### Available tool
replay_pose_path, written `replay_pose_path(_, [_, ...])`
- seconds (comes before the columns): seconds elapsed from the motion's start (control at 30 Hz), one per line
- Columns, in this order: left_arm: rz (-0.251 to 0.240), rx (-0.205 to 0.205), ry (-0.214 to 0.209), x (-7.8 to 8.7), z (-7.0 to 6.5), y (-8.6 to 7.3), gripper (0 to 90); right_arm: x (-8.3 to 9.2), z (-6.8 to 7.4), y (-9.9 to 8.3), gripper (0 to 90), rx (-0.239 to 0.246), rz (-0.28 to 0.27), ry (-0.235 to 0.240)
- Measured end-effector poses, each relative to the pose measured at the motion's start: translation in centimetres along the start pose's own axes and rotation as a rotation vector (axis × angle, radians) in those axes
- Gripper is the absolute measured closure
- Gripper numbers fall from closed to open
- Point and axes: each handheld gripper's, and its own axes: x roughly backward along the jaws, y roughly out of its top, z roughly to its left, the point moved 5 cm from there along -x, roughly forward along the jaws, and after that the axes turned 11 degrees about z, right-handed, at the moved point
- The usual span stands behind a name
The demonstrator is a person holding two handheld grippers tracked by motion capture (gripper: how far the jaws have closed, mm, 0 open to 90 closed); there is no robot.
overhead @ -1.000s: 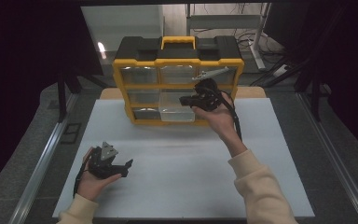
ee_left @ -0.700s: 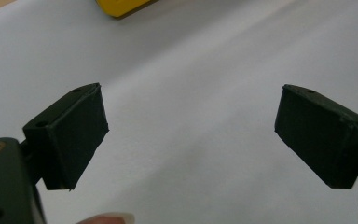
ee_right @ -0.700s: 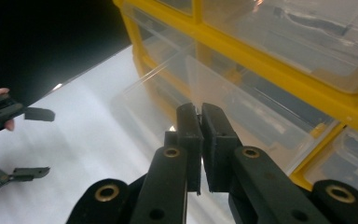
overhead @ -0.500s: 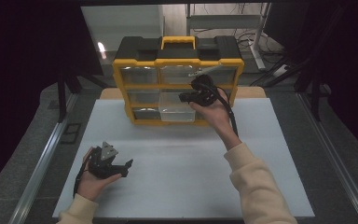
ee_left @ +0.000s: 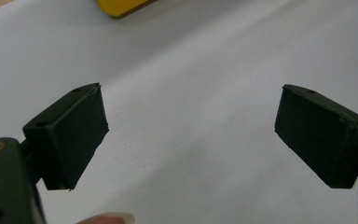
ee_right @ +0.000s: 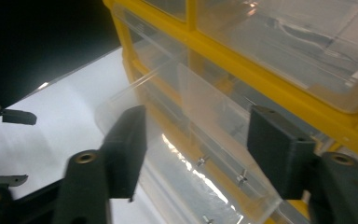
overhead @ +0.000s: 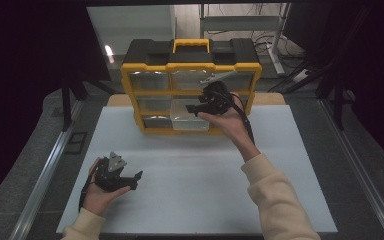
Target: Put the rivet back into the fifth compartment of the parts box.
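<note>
Two hand-held grippers: both stand wide, holding nothing.
Right hand-held gripper: jaws just opened at the organizer's pulled-out clear drawer, likely releasing it.
Left hand-held gripper: waits on the surface, well apart from the organizer.

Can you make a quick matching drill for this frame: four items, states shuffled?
Items:
1. left tool
2. right tool
3. clear drawer
4. carry handle

States:
A. yellow, on top of the black lid
B. jaws just opened, nothing pinched between them, at the organizer front
C. pulled partway out of the bottom row
D. open, low over the bare white mat, apart from the organizer

Pairs: 1-D, 2-B, 3-C, 4-A
</note>
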Motion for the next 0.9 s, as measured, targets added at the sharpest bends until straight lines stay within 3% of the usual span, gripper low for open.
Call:
replay_pose_path(0.17, [-0.001, -0.006, 0.0, 0.1, -0.2, 0.1, 9.8, 0.4, 0.8, -0.2, 30.6, 0.021, -0.03, -0.002])
replay_pose_path(0.63, [0.005, -0.009, 0.0, 0.1, -0.2, -0.1, 9.8, 2.6, 2.6, -2.2, 26.7, 0.068, -0.108, 0.011])
replay_pose_path(0.8, [0.004, -0.011, 0.002, 0.0, -0.2, -0.2, 9.8, 3.5, 3.0, -3.7, 26.2, 0.054, -0.125, 0.027])
replay_pose_path(0.9, [0.005, -0.011, 0.002, 0.1, -0.3, -0.3, 9.7, 3.9, 3.3, -4.5, 25.9, 0.029, -0.133, 0.072])
